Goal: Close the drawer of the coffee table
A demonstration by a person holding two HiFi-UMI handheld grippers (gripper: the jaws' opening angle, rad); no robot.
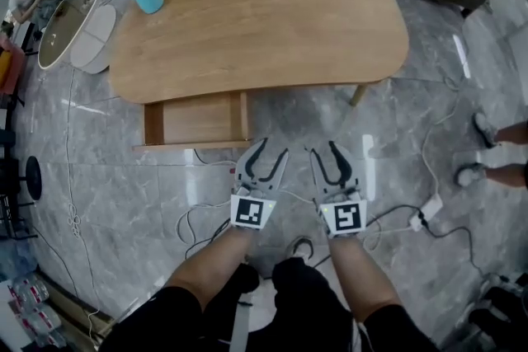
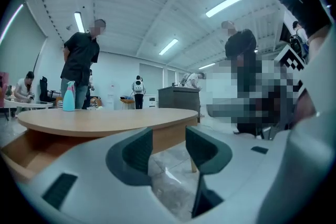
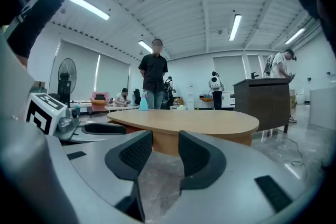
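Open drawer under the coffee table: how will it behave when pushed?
The drawer looks like rigid wood, so probably no flex. It appears empty, so likely light. It is wide, so an off-centre push might skew it.

The location was a large open indoor hall of the laboratory or test-workspace type, not a home. Indicators were:

- a high white panelled ceiling (image 3: 210,2) with long strip lights (image 3: 235,27)
- a grey marble-pattern floor (image 1: 412,119) crossed by loose cables (image 1: 69,177), with a power strip (image 1: 427,210)
- a pedestal fan (image 3: 66,73) and a dark cabinet (image 3: 261,96)
- several people, including a standing person (image 3: 153,73) and a seated person (image 2: 22,89) at a desk
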